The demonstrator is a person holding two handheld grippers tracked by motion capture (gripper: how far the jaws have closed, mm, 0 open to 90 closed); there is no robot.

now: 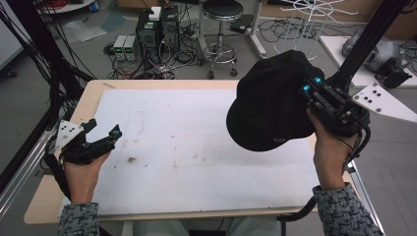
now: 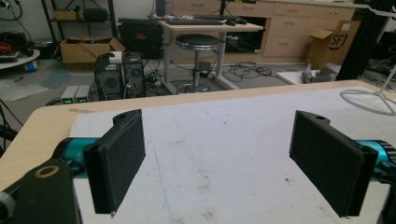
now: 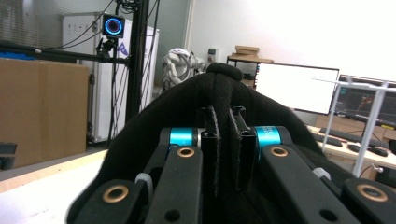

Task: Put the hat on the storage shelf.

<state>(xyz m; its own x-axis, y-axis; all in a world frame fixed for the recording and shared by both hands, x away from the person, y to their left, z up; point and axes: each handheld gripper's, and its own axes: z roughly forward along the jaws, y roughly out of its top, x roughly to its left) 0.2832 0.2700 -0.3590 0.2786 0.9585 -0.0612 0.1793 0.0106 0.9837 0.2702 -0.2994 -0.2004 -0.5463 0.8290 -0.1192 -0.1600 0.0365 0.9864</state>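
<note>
Black cap is pinched in your right gripper, lifted clear above the table's right edge; hanging it on the white rack remains. Left gripper waits wide, empty.

The letters "SF" stand on a cardboard box beyond the table.

Black cap, white mat
</note>
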